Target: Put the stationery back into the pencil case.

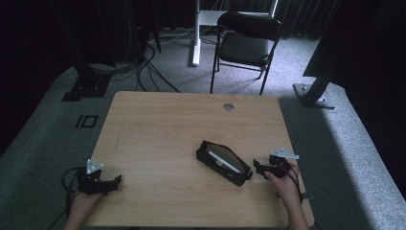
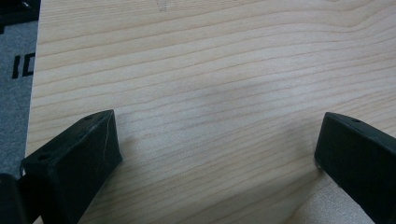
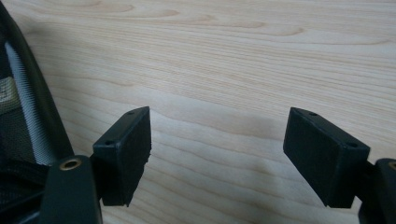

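Note:
A black zipped pouch point(image 1: 223, 162) with a mesh window and a pale item inside lies on the wooden table point(image 1: 177, 124), right of centre near the front. My right gripper point(image 1: 259, 168) rests just to the right of the pouch's end, jaws open over bare wood with nothing between them. In the right gripper view the pouch point(image 3: 21, 121) fills the left edge beside my right gripper point(image 3: 217, 154). My left gripper point(image 1: 115, 181) sits at the table's front left corner, far from the pouch. In the left gripper view my left gripper point(image 2: 219, 149) stands wide open above bare wood.
A round grey grommet point(image 1: 228, 106) sits in the table near its far edge. Beyond the table a black folding chair point(image 1: 246, 40) stands on grey carpet, with black stand legs point(image 1: 316, 91) and cables point(image 1: 143, 67) on the floor to either side.

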`<state>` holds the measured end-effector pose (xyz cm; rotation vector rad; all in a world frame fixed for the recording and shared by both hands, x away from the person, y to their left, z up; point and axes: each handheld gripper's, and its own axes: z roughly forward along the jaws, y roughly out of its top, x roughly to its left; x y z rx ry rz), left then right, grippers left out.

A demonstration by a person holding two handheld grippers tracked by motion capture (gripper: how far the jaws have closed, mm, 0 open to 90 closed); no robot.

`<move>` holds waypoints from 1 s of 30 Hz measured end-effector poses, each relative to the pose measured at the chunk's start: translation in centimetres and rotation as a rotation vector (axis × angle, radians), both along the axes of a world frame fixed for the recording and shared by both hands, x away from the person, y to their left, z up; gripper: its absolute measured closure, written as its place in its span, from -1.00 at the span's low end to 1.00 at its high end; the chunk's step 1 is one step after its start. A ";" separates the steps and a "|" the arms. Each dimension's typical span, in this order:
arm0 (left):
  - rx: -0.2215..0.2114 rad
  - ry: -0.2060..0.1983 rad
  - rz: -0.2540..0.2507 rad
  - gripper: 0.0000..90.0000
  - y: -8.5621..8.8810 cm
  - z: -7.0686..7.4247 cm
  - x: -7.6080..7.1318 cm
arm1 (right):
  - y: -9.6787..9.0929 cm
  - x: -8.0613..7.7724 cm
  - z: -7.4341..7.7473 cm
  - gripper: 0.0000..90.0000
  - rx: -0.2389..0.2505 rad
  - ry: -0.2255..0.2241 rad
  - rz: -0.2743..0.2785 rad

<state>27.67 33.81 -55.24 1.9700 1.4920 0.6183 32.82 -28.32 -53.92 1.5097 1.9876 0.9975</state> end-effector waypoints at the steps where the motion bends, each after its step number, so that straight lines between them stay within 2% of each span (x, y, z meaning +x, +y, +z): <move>1: 0.000 0.000 0.000 -0.99 0.0 0.0 0.0 | 0.0 -0.1 0.0 -0.48 -0.004 -0.004 -0.003; 5: 0.000 0.000 0.000 -0.99 0.0 0.0 0.0 | 0.0 -0.6 -0.2 -0.48 -0.018 -0.004 -0.013; 14: 0.002 0.001 -0.001 -0.99 0.0 0.0 0.0 | -0.5 -1.5 -0.3 -0.49 -0.004 -0.005 -0.039; 19: 0.002 0.001 -0.001 -0.99 0.0 0.0 0.0 | -1.0 -2.2 -0.5 -0.49 -0.016 -0.004 -0.053; 25: 0.001 -0.001 -0.001 -0.99 0.0 0.0 0.0 | -1.7 -3.1 -0.8 -0.49 -0.015 0.007 -0.076; 30: 0.001 0.000 -0.001 -0.99 0.0 0.0 0.0 | -1.7 -3.6 -1.3 -0.50 -0.035 0.021 -0.086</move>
